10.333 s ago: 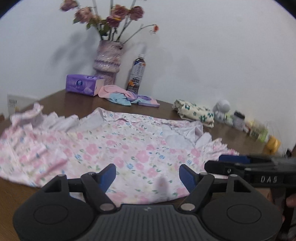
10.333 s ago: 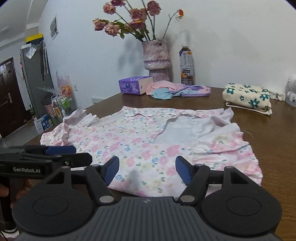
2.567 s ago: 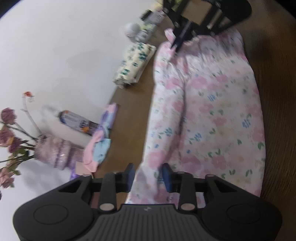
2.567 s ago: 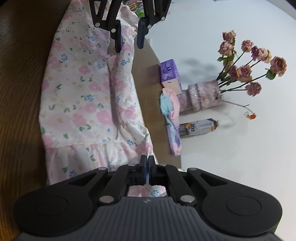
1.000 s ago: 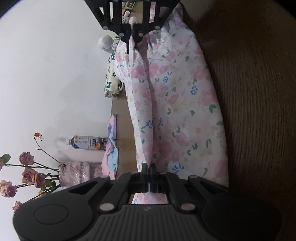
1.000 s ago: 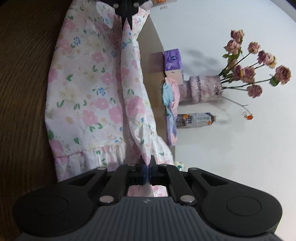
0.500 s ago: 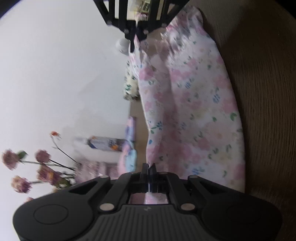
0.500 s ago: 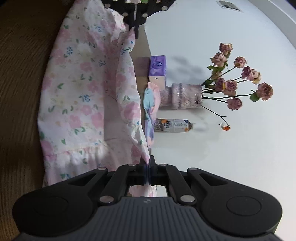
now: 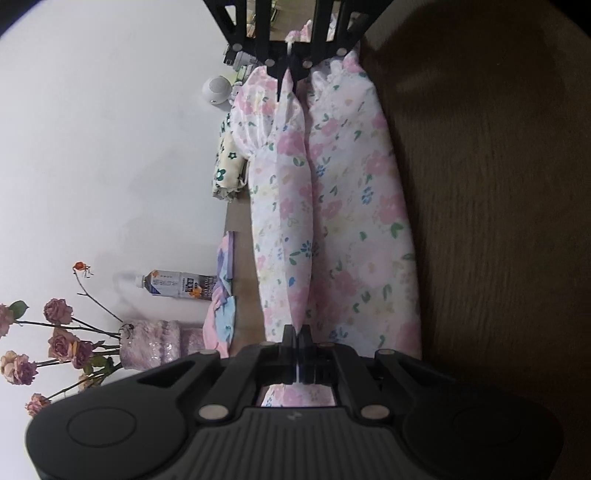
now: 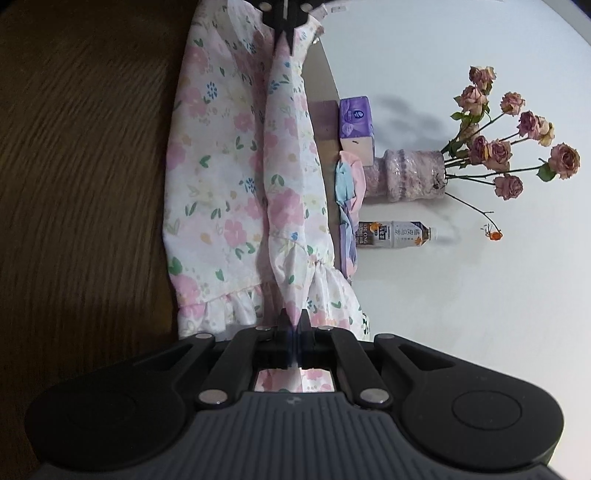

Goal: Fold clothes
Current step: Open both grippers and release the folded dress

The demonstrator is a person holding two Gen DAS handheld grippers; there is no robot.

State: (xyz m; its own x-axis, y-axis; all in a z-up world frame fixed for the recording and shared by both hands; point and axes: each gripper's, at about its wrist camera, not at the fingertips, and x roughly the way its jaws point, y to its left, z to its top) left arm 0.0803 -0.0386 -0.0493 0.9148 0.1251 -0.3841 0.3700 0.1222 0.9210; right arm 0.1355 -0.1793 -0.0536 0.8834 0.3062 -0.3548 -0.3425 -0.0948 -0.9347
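Observation:
A pink floral garment (image 9: 332, 206) (image 10: 236, 177) stretches between my two grippers over the dark wooden table (image 9: 498, 221). Both views are rolled sideways. My left gripper (image 9: 296, 334) is shut on one end of the cloth's far edge. My right gripper (image 10: 293, 318) is shut on the other end, near the ruffled hem (image 10: 229, 306). Each gripper shows at the top of the other's view: the right gripper (image 9: 288, 75) and the left gripper (image 10: 285, 35), both pinching the raised fold. The lifted edge forms a ridge above the rest of the cloth.
Along the wall stand a purple vase of dried roses (image 10: 410, 175), a drink bottle (image 10: 395, 234), a purple tissue box (image 10: 356, 118), a pink and blue cloth pile (image 10: 347, 184), a folded cream floral cloth (image 9: 227, 162) and a small white figure (image 9: 216, 88).
Both grippers closed on the garment's far edge and lifted it. Over the last second the raised fold has moved slightly toward the near side, with both grips unchanged.

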